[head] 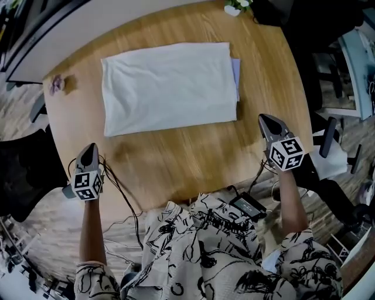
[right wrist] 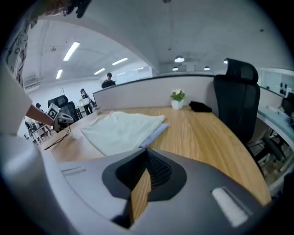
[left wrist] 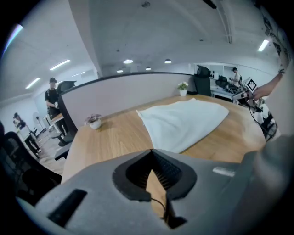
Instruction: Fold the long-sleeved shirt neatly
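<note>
Shirt [head: 169,88], pale and folded into a flat rectangle, lies on the far half of the counter [head: 187,152], its long sides running left to right. A lilac edge [head: 235,79] peeks out from under its right end.

The counter is light wood with a rounded outline. At its far rim stands a small white pot [head: 237,6] with a green plant, and a dark lump [right wrist: 200,106] lies just beside it. At the left rim sits a second pot [head: 57,84] with purplish leaves.

The left gripper [head: 89,150] hovers at the near left rim, well apart from the shirt, its jaws pressed together with nothing between them. The right gripper [head: 265,120] is held at the near right rim, near the shirt's right end but not touching it, its jaws likewise closed and empty.

Black cables [head: 126,202] trail over the near rim toward the person's lap, next to a black box [head: 249,205].

A grey partition [left wrist: 138,89] curves behind the far side of the counter, and a black chair [right wrist: 236,98] stands at the counter's right. Beyond is an open office with a plank floor [head: 23,108], a pale ceiling with strip and round lights, more desks, and a few people standing in the distance.
</note>
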`<action>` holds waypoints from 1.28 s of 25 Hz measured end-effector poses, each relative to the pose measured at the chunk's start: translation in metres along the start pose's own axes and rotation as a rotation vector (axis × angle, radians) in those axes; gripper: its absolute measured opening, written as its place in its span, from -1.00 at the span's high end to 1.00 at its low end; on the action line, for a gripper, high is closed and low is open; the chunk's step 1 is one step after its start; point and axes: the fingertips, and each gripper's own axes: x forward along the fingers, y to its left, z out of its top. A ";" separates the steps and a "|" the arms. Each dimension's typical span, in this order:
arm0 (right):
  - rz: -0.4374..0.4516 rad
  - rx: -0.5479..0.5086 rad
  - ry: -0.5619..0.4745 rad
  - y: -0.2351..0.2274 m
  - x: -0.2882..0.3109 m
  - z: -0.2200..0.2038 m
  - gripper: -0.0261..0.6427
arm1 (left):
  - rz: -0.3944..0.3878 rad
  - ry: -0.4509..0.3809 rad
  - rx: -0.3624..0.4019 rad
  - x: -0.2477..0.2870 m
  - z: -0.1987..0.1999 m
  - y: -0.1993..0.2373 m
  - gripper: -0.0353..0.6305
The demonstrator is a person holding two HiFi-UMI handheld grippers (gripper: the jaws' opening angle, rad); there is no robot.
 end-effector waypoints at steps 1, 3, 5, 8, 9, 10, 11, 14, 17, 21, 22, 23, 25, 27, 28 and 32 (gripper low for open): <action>-0.008 -0.001 -0.057 -0.001 -0.009 0.016 0.90 | 0.023 -0.048 -0.034 -0.010 0.010 0.000 0.88; -0.017 0.010 -0.177 -0.002 -0.026 0.049 0.90 | 0.063 -0.159 -0.104 -0.032 0.037 -0.002 0.88; -0.016 0.030 -0.294 -0.003 -0.041 0.082 0.90 | 0.101 -0.264 -0.146 -0.057 0.066 -0.007 0.88; 0.005 0.034 -0.447 -0.002 -0.060 0.128 0.90 | 0.159 -0.388 -0.163 -0.097 0.106 -0.018 0.88; 0.015 0.032 -0.496 -0.001 -0.066 0.143 0.90 | 0.170 -0.428 -0.165 -0.110 0.119 -0.022 0.88; 0.024 0.027 -0.543 0.000 -0.072 0.156 0.90 | 0.177 -0.467 -0.165 -0.123 0.132 -0.026 0.88; 0.029 0.017 -0.585 0.002 -0.080 0.167 0.90 | 0.179 -0.502 -0.163 -0.135 0.144 -0.031 0.88; 0.001 -0.059 -0.655 0.008 -0.105 0.188 0.90 | 0.167 -0.587 -0.169 -0.167 0.167 -0.041 0.88; -0.056 -0.118 -0.669 0.014 -0.122 0.203 0.90 | 0.171 -0.647 -0.144 -0.197 0.191 -0.044 0.88; -0.126 -0.142 -0.715 0.017 -0.161 0.217 0.90 | 0.175 -0.721 -0.089 -0.229 0.197 -0.052 0.88; -0.137 -0.151 -0.741 0.021 -0.173 0.220 0.90 | 0.174 -0.737 -0.081 -0.238 0.198 -0.053 0.88; -0.144 -0.165 -0.769 0.028 -0.186 0.223 0.90 | 0.176 -0.755 -0.075 -0.248 0.197 -0.054 0.88; -0.156 -0.208 -0.811 0.046 -0.209 0.227 0.90 | 0.192 -0.793 -0.065 -0.270 0.193 -0.052 0.88; -0.167 -0.282 -0.813 0.068 -0.228 0.225 0.90 | 0.219 -0.824 -0.053 -0.290 0.186 -0.049 0.88; -0.171 -0.323 -0.805 0.081 -0.236 0.223 0.90 | 0.229 -0.839 -0.048 -0.300 0.183 -0.047 0.88; -0.169 -0.325 -0.852 0.118 -0.268 0.219 0.90 | 0.209 -0.881 -0.027 -0.331 0.171 -0.043 0.89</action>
